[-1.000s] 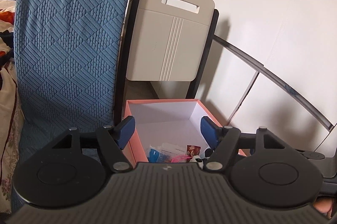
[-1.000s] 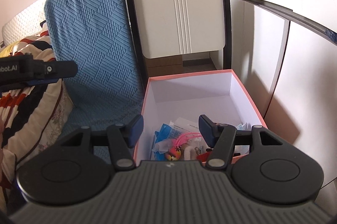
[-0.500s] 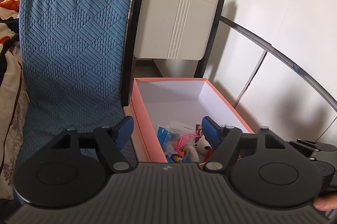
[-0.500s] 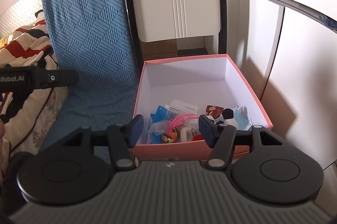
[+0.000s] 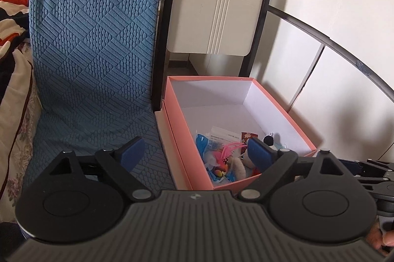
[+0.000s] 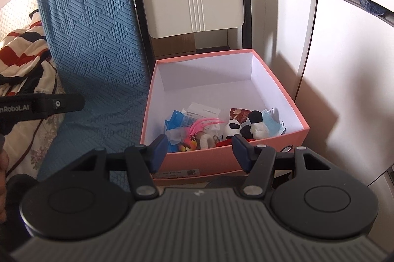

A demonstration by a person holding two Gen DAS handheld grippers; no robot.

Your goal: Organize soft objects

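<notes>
Two tools hover above a pink box, both with jaws spread wide and nothing between the blue pads.

Largest item: a blue textured cushion [image 5: 93,45] stands upright on the left, with a patterned blanket [image 6: 22,57] bunched beside it. To its right a beige folding chair [image 5: 216,13] with a black frame leans against the white wall.

The pink box [image 6: 221,158] sits in front of the chair, touching the lower edge of the cushion. Its lid is off and its interior is white. The rear half of the box floor is bare; the soft objects lie heaped along the near wall.

Contents, in descending size:
- a black-and-white plush toy [image 6: 246,126], right of centre;
- a blue packet [image 6: 176,118] at the left, partly under a white printed card [image 6: 203,110];
- a pale blue face mask [image 6: 273,123] against the right wall;
- a dark red patterned pouch [image 6: 238,113] behind the plush toy;
- a pink tassel [image 6: 204,125] near the centre;
- a small orange trinket [image 6: 188,145] by the near wall, too small to identify.

The left tool [image 5: 194,152] is held over the box's left near corner, one pad over the cushion and one over the contents. The right tool [image 6: 199,151] is centred on the near wall of the box.
</notes>
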